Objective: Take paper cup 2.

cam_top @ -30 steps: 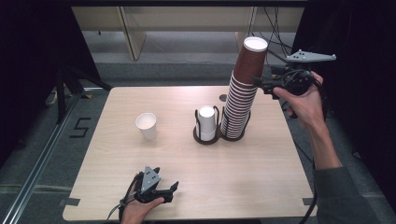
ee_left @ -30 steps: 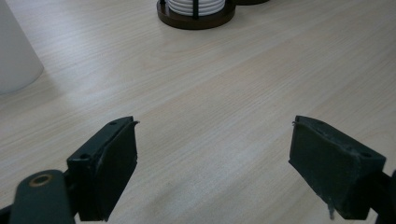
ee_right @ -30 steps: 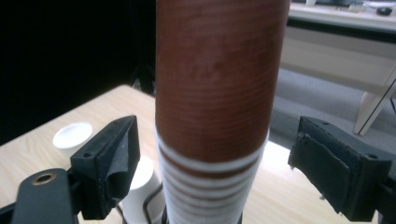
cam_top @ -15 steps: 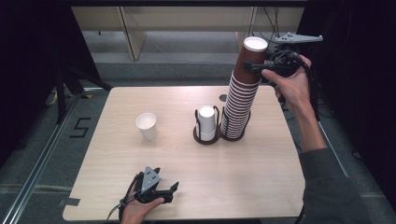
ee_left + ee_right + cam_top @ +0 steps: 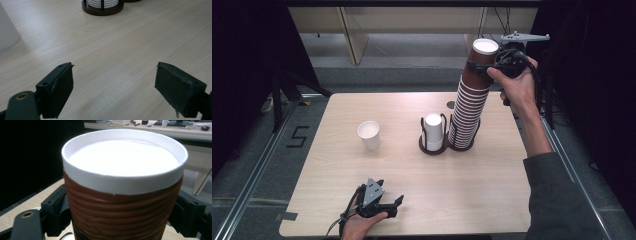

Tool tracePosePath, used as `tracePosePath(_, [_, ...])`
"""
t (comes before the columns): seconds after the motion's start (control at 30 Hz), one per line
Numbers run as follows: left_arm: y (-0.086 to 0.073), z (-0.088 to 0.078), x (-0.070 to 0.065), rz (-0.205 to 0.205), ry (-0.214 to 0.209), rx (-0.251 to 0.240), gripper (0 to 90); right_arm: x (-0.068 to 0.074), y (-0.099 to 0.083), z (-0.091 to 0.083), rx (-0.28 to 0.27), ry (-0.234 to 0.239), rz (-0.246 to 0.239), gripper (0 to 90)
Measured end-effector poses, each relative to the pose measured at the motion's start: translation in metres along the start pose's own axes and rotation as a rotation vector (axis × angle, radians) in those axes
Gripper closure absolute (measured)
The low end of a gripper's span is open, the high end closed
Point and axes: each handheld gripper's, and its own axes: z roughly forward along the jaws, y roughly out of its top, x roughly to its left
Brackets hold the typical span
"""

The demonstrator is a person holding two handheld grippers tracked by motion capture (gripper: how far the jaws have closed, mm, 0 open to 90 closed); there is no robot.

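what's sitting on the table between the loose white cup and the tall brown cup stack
A short stack of white cups in a dark wire holder stands between the loose white cup and the tall brown cup stack, right beside the latter, in the high view.

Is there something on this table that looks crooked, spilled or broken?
Yes: the tall stack of brown cups leans to the right, its top well off from its base in the holder. The right gripper, jaws just closing, is around the top cup. Nothing looks spilled or broken; the white cup stands upright.

the top brown cup [image 5: 123,202] hides where the right tool's pads [image 5: 61,213] meet it
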Motion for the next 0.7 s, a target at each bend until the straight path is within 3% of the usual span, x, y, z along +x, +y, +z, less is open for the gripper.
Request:
tracePosePath(0.2, [-0.001, 0.001, -0.002, -0.003, -0.001, 0.005, 14.7, 0.002, 0.013, -0.010, -0.034, 0.004, 0.011, 18.2])
tracePosePath(0.7, [-0.002, 0.003, -0.003, -0.005, -0.012, 0.007, 14.7, 0.011, 0.050, -0.035, -0.108, -0.016, -0.012, 18.3])
